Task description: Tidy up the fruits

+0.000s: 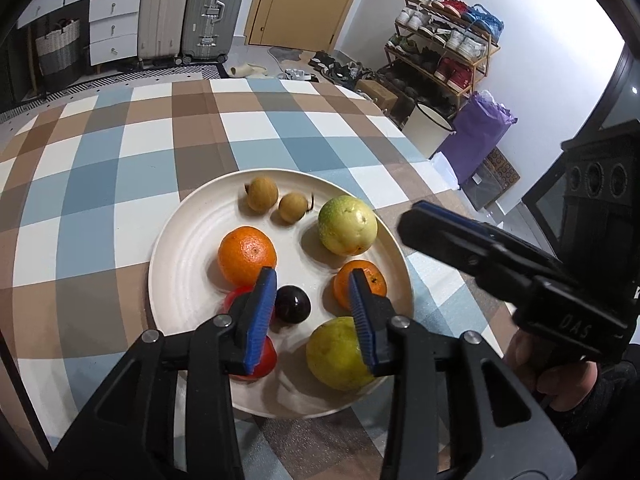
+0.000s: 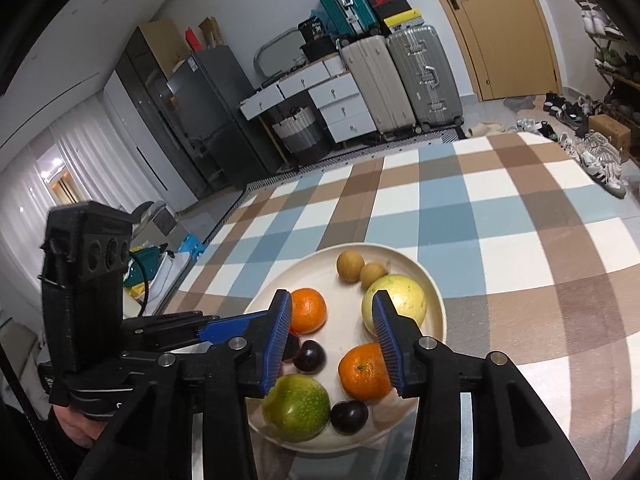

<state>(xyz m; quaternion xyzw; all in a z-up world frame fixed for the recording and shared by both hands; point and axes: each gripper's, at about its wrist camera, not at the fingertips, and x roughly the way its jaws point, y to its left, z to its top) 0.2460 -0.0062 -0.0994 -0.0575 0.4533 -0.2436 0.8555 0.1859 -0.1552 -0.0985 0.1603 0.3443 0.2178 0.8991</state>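
Note:
A cream plate on the checked tablecloth holds the fruit. In the left wrist view I see two oranges, two small brown longans, a pale green fruit, a yellow-green fruit, a dark plum and red fruit. My left gripper is open above the plum, holding nothing. My right gripper is open above the plate and empty. It also shows in the left wrist view at the plate's right rim. A second plum lies at the near rim.
The checked tablecloth stretches beyond the plate. Suitcases, drawers and a shoe rack stand behind the table. A purple bag sits on the floor at the right.

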